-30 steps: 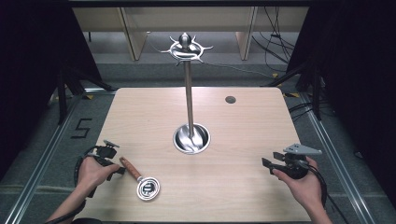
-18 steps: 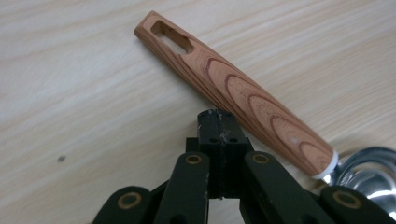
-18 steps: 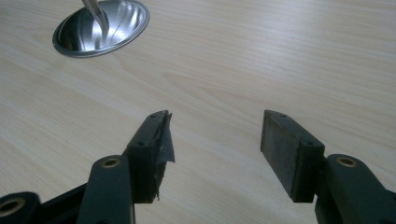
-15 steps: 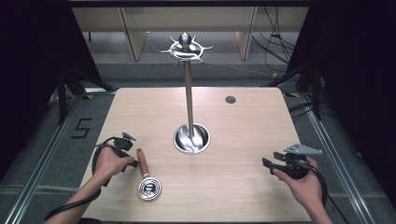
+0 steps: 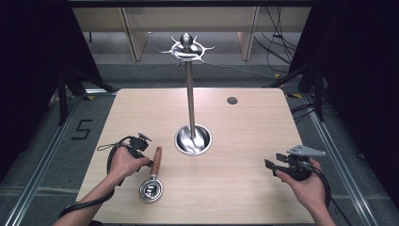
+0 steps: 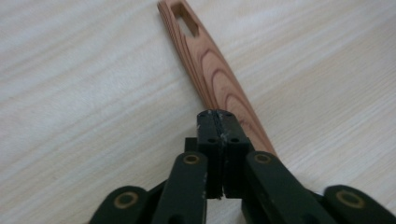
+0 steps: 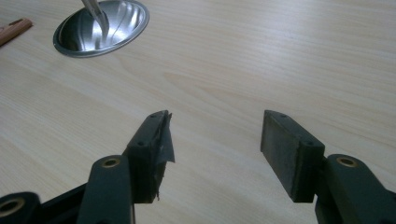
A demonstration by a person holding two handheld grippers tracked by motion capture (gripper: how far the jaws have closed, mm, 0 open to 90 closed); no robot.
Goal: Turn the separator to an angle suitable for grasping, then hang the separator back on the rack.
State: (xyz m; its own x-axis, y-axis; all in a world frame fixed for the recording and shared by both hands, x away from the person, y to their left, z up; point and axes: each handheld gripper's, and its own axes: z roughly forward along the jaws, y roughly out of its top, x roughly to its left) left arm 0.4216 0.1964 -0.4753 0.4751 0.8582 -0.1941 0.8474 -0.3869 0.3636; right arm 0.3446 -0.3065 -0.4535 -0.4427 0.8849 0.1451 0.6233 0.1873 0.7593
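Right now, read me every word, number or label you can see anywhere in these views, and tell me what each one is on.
"5" – a dark numeral marked on the grey floor left of the wooden table.
No readable text on the wooden-handled utensil, the metal hook stand, the left gripper or the right gripper.

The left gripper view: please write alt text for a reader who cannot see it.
The left gripper has its black jaws closed together over the near part of a wooden handle lying on the pale wooden table. The handle's far end has a slot cut through it.
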